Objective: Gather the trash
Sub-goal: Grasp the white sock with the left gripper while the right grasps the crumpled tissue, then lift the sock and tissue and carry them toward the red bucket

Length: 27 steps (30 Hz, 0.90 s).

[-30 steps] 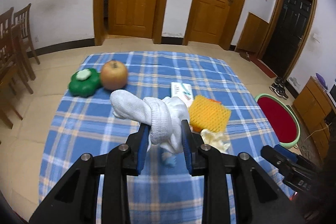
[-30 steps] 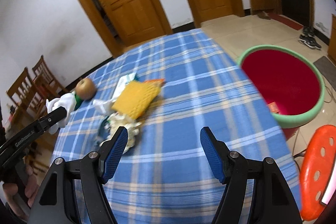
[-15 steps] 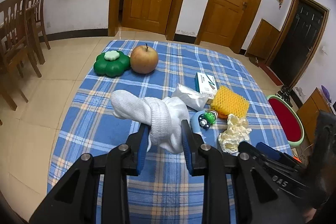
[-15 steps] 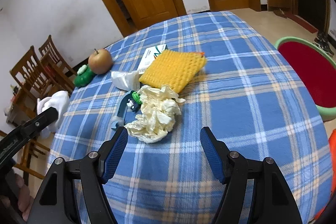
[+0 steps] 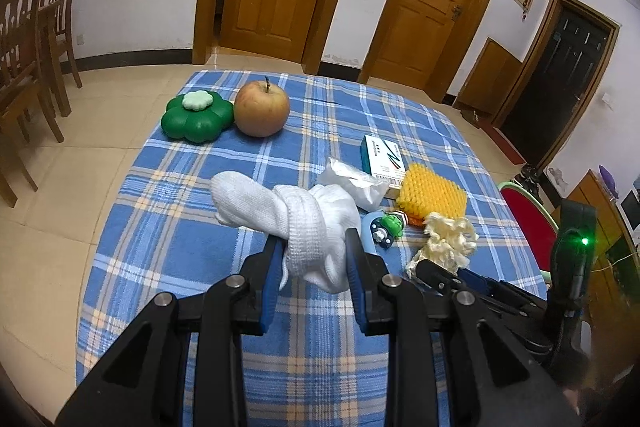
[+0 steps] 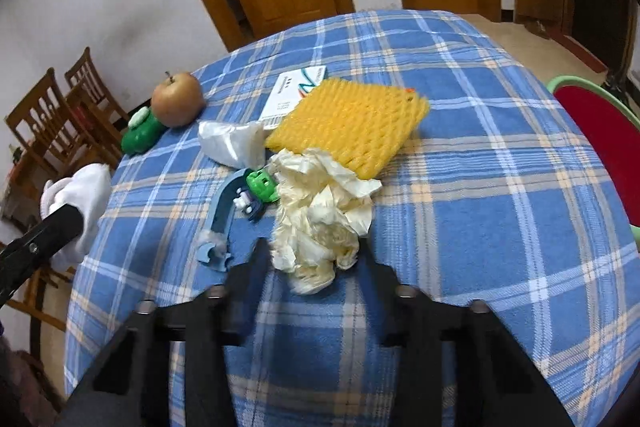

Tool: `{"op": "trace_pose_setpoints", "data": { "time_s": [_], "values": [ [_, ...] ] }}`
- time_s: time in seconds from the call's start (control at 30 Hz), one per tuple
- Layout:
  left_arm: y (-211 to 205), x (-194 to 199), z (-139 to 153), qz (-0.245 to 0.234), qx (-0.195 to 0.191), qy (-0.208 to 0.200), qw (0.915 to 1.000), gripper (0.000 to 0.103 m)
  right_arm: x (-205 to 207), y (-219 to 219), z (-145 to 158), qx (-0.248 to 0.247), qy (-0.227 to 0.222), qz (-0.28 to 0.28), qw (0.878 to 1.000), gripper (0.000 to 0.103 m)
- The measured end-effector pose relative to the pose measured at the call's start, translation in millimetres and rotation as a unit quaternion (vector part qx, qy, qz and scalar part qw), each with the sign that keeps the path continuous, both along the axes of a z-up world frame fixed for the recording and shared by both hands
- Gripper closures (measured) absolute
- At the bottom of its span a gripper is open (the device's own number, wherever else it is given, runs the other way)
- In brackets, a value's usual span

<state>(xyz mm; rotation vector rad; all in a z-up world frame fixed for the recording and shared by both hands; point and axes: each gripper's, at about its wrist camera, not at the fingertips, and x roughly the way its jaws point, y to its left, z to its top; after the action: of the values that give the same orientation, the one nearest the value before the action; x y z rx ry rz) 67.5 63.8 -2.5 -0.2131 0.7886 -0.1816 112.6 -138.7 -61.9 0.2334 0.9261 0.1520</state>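
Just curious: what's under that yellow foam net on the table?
The yellow foam net overlaps a corner of a white box; a small orange bit pokes out beyond it. Anything else beneath is hidden.

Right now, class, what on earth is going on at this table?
A person is clearing trash off a blue plaid tablecloth with two handheld claws. The left claw is clamped on a knotted white sock, held above the cloth. The right claw is open around a crumpled cream glove, fingers either side, not yet closed. A yellow foam net, an apple and a small toy lie nearby. A red bin waits beside the table.
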Motion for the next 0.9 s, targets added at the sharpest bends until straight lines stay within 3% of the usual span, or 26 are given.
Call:
{"op": "trace_pose_setpoints", "data": {
  "time_s": [0.07, 0.23, 0.9],
  "values": [
    [0, 0, -1, -0.002, -0.001, 0.001, 1.0, 0.073, -3, 1, 2, -0.006, -0.008, 0.005, 1.0, 0.077],
    [-2, -1, -2, -0.007, -0.001, 0.001, 1.0, 0.073, -10, -4, 9, -0.015, -0.029, -0.005, 0.999, 0.083],
    [-54, -1, 20, -0.049, 0.013, -0.017, 0.9985, 0.073, -51, -94, 52, 0.027, -0.098, -0.087, 0.991, 0.083]
  ]
}}
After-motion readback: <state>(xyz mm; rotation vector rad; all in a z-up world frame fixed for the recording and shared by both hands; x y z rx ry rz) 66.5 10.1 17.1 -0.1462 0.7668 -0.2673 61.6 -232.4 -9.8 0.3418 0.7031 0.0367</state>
